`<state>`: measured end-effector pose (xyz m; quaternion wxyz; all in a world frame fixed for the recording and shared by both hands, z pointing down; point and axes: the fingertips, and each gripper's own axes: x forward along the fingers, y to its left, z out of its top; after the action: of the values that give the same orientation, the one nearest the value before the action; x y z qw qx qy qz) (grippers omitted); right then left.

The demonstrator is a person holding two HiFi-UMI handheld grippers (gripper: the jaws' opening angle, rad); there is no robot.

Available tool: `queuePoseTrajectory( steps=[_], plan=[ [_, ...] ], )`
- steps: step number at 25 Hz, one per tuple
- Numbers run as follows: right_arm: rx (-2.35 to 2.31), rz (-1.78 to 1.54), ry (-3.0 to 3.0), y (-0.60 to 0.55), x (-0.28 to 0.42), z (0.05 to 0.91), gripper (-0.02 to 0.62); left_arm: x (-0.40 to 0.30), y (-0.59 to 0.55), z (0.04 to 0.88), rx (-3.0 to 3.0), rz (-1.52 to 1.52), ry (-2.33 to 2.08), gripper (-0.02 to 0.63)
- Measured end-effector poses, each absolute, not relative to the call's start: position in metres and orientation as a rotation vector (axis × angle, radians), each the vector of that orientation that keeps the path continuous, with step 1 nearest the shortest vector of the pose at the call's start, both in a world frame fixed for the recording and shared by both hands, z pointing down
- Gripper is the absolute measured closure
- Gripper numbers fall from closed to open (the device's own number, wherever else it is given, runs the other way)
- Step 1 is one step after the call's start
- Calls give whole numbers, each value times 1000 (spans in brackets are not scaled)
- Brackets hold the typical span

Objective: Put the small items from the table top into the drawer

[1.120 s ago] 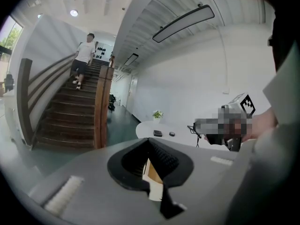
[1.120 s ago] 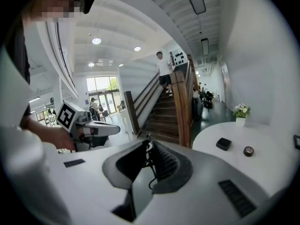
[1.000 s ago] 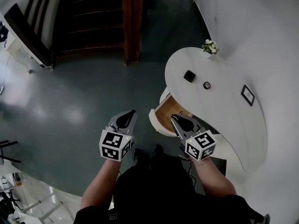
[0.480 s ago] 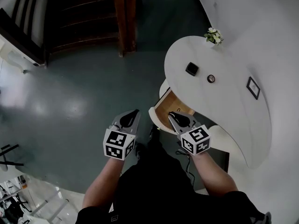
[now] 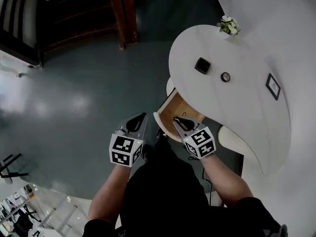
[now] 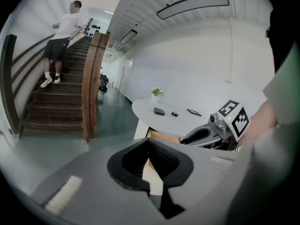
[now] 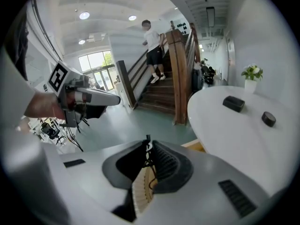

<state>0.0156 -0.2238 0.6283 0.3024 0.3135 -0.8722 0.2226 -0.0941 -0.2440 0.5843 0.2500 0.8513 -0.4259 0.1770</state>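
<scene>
On the white curved table [image 5: 247, 112] lie a black square item [image 5: 202, 65], a small round item [image 5: 225, 76] and a flat dark-framed piece [image 5: 272, 86]. The wooden drawer [image 5: 174, 113] under the table's near end stands pulled out. My right gripper [image 5: 175, 119] is shut and empty, with its tip over the drawer's front corner. My left gripper [image 5: 142, 115] is shut and empty too, over the floor just left of the drawer. In the right gripper view the black item [image 7: 233, 103] and the round item [image 7: 268, 118] sit far ahead at the right.
A small potted plant [image 5: 228, 24] stands at the table's far edge. A wooden stair post [image 5: 123, 14] and dark stairs rise beyond the green floor [image 5: 74, 98]. A person [image 6: 61, 46] walks up the stairs. The wall runs behind the table.
My right gripper has edged left and forward onto the drawer's front corner. The left gripper has hardly moved. Both stay shut. The head view has swung a little.
</scene>
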Motion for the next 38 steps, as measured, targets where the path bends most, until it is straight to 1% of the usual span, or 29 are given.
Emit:
queuePoseTrajectory(
  steps=[10,21,27,38],
  plan=[
    [713,577,-2211,-237,10,708,551,-90,-253,642,2267,508,-1138,595],
    [643,599,-2069,-238,23,779,551,-95,-252,679,2220,510,-1130,595],
    [606,600,-2008,-239,28,807,551,-95,-250,693,2193,519,-1123,595],
    [542,608,-1917,-240,35,837,551,-96,-255,691,2188,521,-1130,595]
  ],
)
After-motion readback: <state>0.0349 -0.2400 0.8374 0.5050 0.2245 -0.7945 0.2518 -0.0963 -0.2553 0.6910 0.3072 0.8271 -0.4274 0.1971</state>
